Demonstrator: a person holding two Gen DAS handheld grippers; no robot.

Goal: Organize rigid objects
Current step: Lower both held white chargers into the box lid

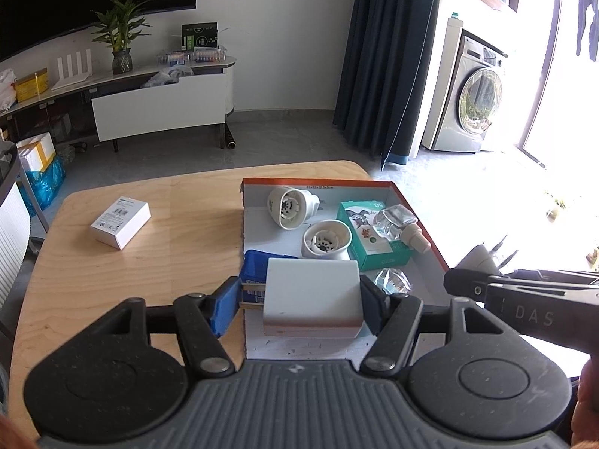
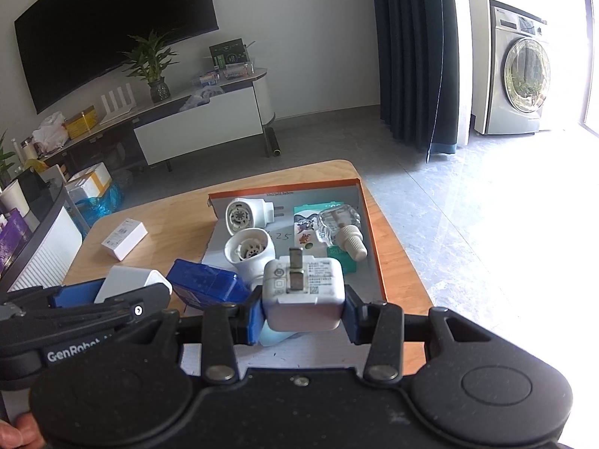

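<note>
An orange-rimmed cardboard tray (image 1: 419,209) (image 2: 368,232) sits on the right of the wooden table. It holds two white plug-in heaters (image 1: 290,207) (image 1: 325,241), a teal carton (image 1: 370,250), a clear refill bottle (image 1: 397,224) and a blue box (image 1: 256,267). My left gripper (image 1: 299,305) is over the tray's near end with a white box-shaped block (image 1: 312,301) between its pads; a gap shows beside the left pad. My right gripper (image 2: 303,310) is shut on a white charger (image 2: 303,295), prongs pointing up, just above the tray's near part.
A small white carton (image 1: 120,222) (image 2: 124,238) lies on the bare left half of the table (image 1: 149,262). A second clear bottle (image 1: 393,280) lies in the tray by my left gripper. Beyond the table are a TV cabinet, curtain and washing machine.
</note>
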